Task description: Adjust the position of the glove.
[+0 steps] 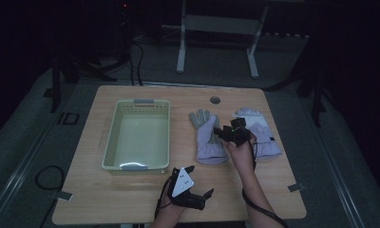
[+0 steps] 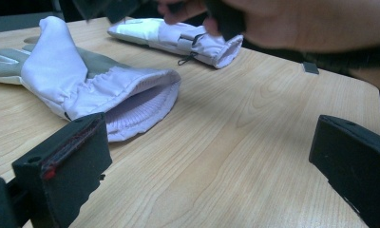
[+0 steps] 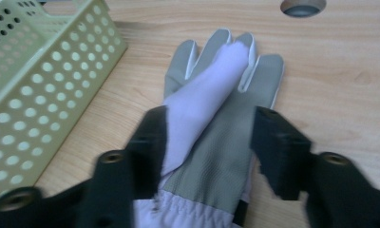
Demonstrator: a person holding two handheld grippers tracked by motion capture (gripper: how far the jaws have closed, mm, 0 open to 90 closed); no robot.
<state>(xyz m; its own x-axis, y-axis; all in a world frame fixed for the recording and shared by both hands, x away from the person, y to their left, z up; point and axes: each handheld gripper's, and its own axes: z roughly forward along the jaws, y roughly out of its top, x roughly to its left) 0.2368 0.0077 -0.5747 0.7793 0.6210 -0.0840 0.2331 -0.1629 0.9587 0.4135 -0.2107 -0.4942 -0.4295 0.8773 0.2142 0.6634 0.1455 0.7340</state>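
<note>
Right gripper hovered over near glove, jaws spread, straddling its palm. Glove's long axis ran cuff toward person, fingers toward table's far edge; lay between green basket and second glove. Lilac fabric, grey palm (one flap folded over). Left gripper spread wide, farther off near front edge.

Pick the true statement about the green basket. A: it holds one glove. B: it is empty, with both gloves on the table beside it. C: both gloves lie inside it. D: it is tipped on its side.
B: the basket sits upright with nothing inside, while the near glove and the far glove lie on the table to its right.
</note>
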